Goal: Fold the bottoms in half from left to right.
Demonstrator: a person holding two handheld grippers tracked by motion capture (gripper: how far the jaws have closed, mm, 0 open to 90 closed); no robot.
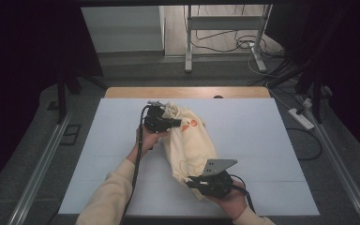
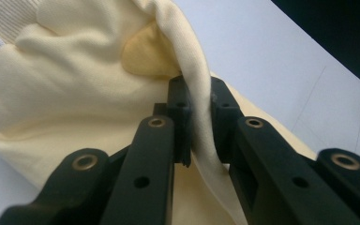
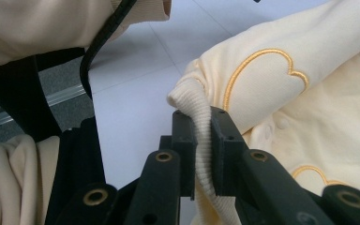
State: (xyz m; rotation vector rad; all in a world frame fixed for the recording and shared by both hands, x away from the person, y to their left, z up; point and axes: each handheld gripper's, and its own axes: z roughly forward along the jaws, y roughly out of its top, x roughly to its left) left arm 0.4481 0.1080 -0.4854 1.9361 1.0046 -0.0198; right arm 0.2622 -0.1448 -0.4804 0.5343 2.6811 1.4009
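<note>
My bench (image 1: 262, 140) is a pale, bare sheet with a wooden edge at the far side, ringed by grey floor, dark curtains, a metal stand (image 1: 225, 37) and loose cables beyond. The cream garment (image 1: 190, 143) lies crumpled near the middle, partly lifted between my hands. My left gripper (image 1: 173, 123) pinches its far fold and my right gripper (image 1: 192, 182) clamps the ribbed near hem, nothing else close by

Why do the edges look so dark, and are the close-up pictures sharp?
High view: the white table is lit, its surroundings nearly black. Left gripper view: the cream garment is sharp, the near jaws soft. Right gripper view: the ribbed cuff is crisp, the foreground sleeve blurred.
</note>
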